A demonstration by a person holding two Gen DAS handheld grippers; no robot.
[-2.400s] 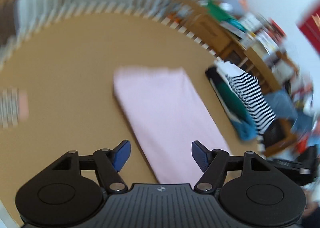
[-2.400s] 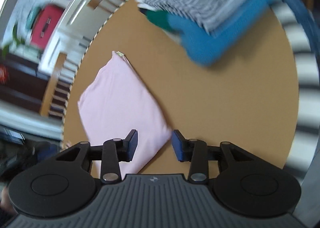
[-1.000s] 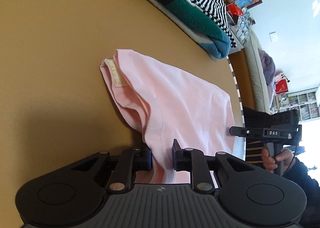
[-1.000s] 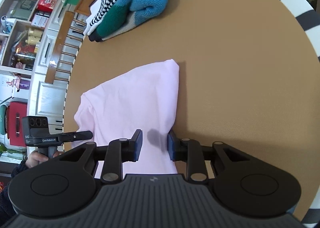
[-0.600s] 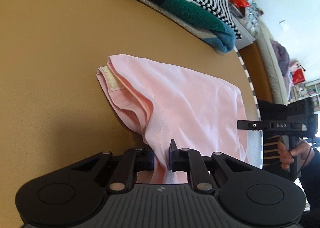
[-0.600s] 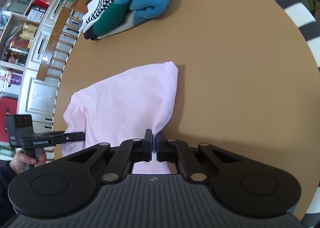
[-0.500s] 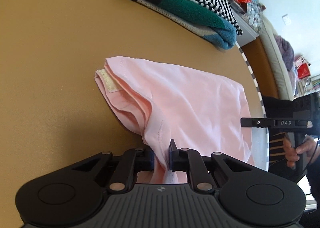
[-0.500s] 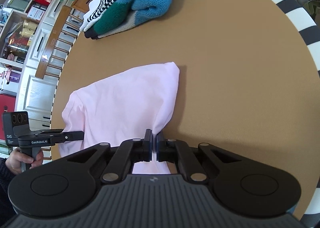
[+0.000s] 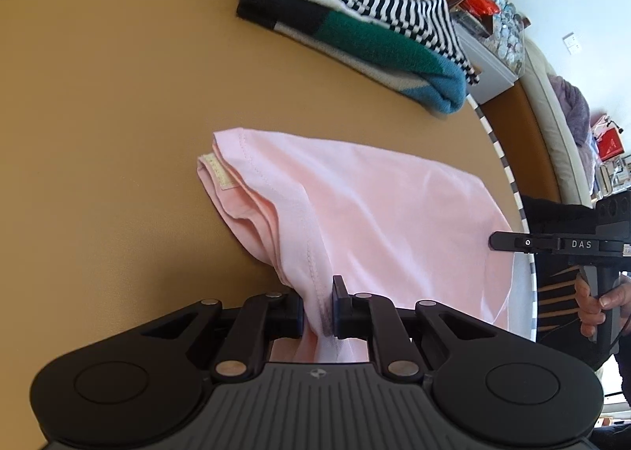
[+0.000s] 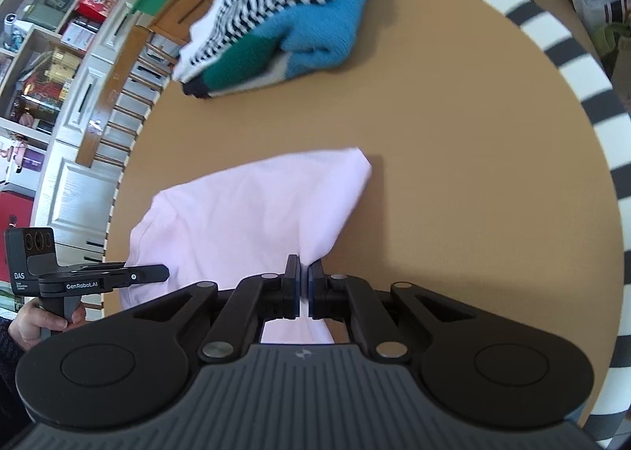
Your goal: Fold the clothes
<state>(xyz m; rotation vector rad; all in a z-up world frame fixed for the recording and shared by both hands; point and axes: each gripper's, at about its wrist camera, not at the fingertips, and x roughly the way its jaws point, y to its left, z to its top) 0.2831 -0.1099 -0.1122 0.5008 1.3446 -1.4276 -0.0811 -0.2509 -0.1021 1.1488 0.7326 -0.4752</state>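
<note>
Currently I have the left gripper [image 9: 318, 306] at the near left of the pink garment [image 9: 378, 213], its fingers [image 9: 338, 306] pinching a bunched, stitched fold of the cloth. From that fold the fabric rises off the tan surface [image 9: 98, 134]. The far left end of the garment, where a pale label strip [image 9: 219, 176] shows, rests on the surface.

Moving right, the body of the garment spreads toward the striped edge of the surface [image 9: 508, 174]. In the right wrist view the same pink garment [image 10: 252, 213] lies near the middle of the surface, with one corner pointing toward the far right edge.

At the near right corner of the cloth, the right gripper [image 10: 304, 288] has its fingers [image 10: 292, 284] pressed together on a thin edge of the fabric. That edge is lifted off the surface.

At the far edge of the surface sits a stack of folded clothes [image 10: 284, 24]: a black-and-white striped piece on top of a blue and green knit. It lies well apart from the pink garment.
</note>
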